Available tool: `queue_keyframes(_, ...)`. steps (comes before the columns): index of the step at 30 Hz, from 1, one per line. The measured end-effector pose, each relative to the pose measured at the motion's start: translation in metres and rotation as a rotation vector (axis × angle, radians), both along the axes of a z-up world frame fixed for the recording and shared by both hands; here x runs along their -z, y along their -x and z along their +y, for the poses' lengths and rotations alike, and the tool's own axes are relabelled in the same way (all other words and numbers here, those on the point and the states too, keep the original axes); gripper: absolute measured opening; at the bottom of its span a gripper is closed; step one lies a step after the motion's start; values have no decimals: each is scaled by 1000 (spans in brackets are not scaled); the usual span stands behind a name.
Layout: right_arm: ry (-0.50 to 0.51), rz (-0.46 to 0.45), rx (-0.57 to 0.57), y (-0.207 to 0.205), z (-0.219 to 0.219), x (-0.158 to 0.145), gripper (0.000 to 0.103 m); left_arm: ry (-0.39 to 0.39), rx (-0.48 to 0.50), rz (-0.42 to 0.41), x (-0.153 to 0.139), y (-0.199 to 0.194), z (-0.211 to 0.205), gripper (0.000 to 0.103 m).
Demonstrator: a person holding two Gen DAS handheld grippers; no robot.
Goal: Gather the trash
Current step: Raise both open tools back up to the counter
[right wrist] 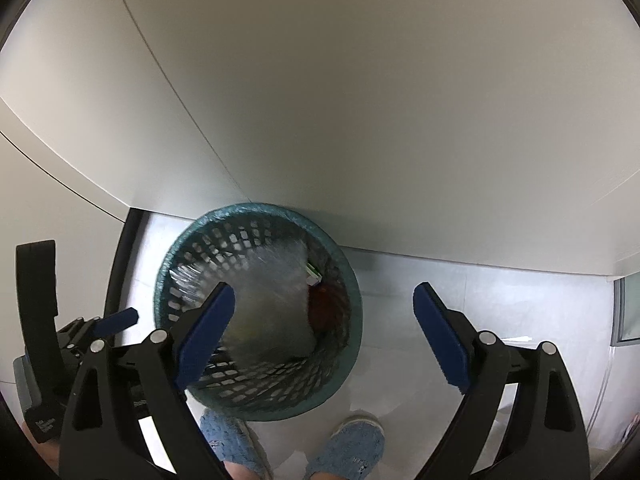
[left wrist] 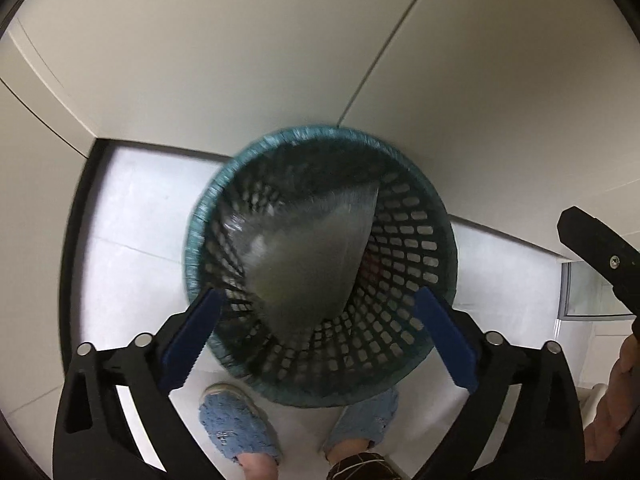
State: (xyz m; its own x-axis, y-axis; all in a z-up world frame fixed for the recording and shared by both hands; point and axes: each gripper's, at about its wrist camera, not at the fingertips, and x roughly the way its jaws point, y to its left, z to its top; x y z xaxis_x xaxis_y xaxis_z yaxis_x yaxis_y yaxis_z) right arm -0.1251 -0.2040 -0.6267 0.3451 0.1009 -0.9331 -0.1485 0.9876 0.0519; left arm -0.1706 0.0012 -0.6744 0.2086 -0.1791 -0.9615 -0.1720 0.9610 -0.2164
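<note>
A teal lattice waste basket [left wrist: 404,240] stands on the floor against a white cabinet, straight below me. Inside it a clear plastic bag [left wrist: 304,256] shows blurred, with something yellowish in it. My left gripper [left wrist: 318,340] hangs above the basket's near rim. Its blue pads [left wrist: 192,340] are spread wide and touch nothing. In the right wrist view the same basket [right wrist: 224,240] holds the bag [right wrist: 276,308], a red item [right wrist: 324,300] and a green-and-white pack [right wrist: 314,274]. My right gripper [right wrist: 322,336] is open and empty, over the basket's right side.
White cabinet fronts [left wrist: 240,60] rise behind the basket, on a pale tiled floor [left wrist: 132,220]. The person's feet in blue slippers [left wrist: 236,424] stand just before the basket. A glass panel [left wrist: 588,292] is at far right. One left-gripper finger [right wrist: 120,318] shows at the left edge.
</note>
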Motion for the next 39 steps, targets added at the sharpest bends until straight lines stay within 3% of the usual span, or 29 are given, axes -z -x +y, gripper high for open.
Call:
queue_keyframes(6, -7, -10, 18, 8, 1, -45, 94, -66, -19, -38, -44, 3, 5, 97)
queue_keyframes(12, -10, -12, 18, 25, 6, -106, 95, -76, -35, -87, -129, 16, 20, 97)
queue_keyframes(24, -77, -61, 90, 44, -2, -274, 95, -93, -20, -191, -310, 27, 32, 97)
queue_keyframes(33, -143, -142, 77, 38, -4, -377, 95, -132, 4, -272, -414, 6, 43, 97)
queue_keyframes(39, -114, -218, 60, 33, 0, -445, 95, -144, 17, -315, -479, -9, 52, 97)
